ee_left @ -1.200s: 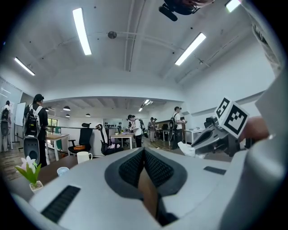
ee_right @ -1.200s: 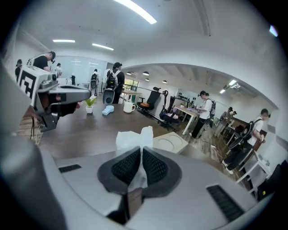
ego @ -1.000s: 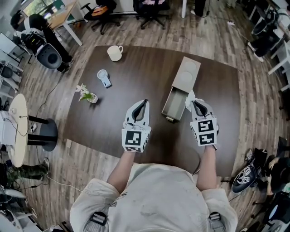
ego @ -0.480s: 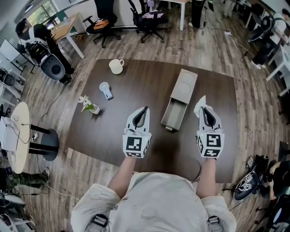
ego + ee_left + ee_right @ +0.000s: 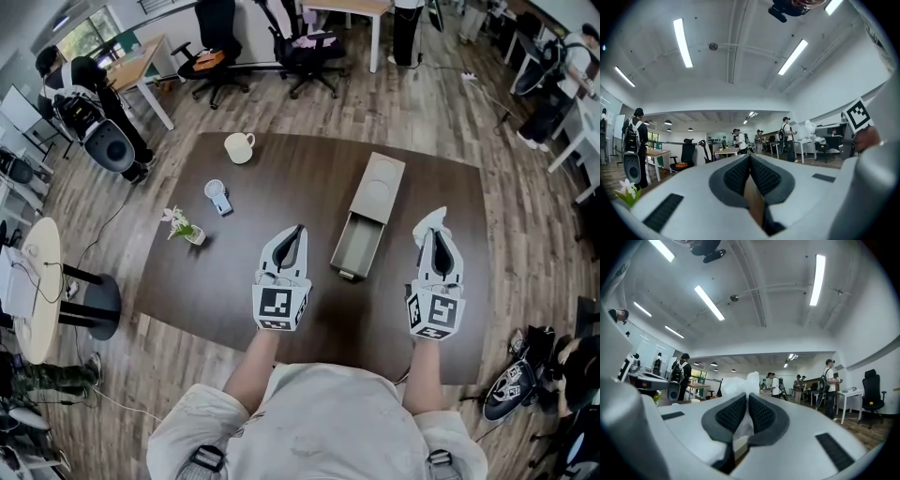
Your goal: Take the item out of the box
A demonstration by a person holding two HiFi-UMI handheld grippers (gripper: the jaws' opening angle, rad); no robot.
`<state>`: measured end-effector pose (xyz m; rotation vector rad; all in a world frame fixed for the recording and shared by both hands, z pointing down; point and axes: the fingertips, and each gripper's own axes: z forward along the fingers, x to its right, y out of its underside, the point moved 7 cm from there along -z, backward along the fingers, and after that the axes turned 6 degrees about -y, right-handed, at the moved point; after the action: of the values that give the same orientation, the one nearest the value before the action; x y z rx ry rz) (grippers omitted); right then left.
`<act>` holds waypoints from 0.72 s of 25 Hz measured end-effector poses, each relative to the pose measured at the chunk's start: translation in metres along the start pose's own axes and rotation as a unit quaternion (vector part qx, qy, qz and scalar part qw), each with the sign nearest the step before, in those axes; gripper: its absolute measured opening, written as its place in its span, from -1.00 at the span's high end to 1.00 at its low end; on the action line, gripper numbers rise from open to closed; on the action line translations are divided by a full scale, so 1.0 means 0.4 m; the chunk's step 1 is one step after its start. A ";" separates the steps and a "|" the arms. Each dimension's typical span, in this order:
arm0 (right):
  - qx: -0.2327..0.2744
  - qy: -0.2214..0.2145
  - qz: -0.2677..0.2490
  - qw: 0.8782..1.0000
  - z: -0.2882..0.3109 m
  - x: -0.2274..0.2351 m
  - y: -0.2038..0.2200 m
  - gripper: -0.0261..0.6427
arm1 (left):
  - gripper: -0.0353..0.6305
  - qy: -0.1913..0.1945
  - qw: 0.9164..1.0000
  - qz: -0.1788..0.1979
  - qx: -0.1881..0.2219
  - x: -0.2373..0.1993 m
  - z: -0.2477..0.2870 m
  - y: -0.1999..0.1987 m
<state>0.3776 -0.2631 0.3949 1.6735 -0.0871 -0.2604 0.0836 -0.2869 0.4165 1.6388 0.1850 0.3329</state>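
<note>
- right gripper (image 5: pixel 437 234) pinching the white crumpled item (image 5: pixel 430 219), which was at the box (image 5: pixel 366 220) a second ago and is now out to its right
- left gripper (image 5: pixel 297 230) pressed together, empty, hasn't budged

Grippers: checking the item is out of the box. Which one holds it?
The right gripper, shut on the crumpled white item; the left gripper is shut and empty.

1. Bright, even indoor light from ceiling tubes (image 5: pixel 682 42). They blow out to white glare in both gripper views.
2. Head view: daylight at window (image 5: pixel 80 28), soft faint shadows on dark counter (image 5: pixel 309 178).
3. Strong fisheye bend at the edges of all views; gripper views have black round vignette.
4. Left tongs (image 5: pixel 750 161) and right tongs (image 5: pixel 747 399) sit close up and slightly soft. Room behind is sharper.
</note>
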 end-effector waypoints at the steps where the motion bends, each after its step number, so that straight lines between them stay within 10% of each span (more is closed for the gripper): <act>1: 0.004 0.004 0.000 1.000 -0.003 0.001 0.000 0.87 | 0.88 0.000 1.000 0.000 0.000 0.000 0.000 0.000; 18: -0.001 -0.008 -0.013 1.000 -0.003 -0.007 -0.002 0.86 | 0.88 -0.003 1.000 -0.004 0.001 0.001 -0.004 0.005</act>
<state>0.3750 -0.2615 0.3946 1.6708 -0.0774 -0.2939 0.0834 -0.2852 0.4185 1.6405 0.1878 0.3207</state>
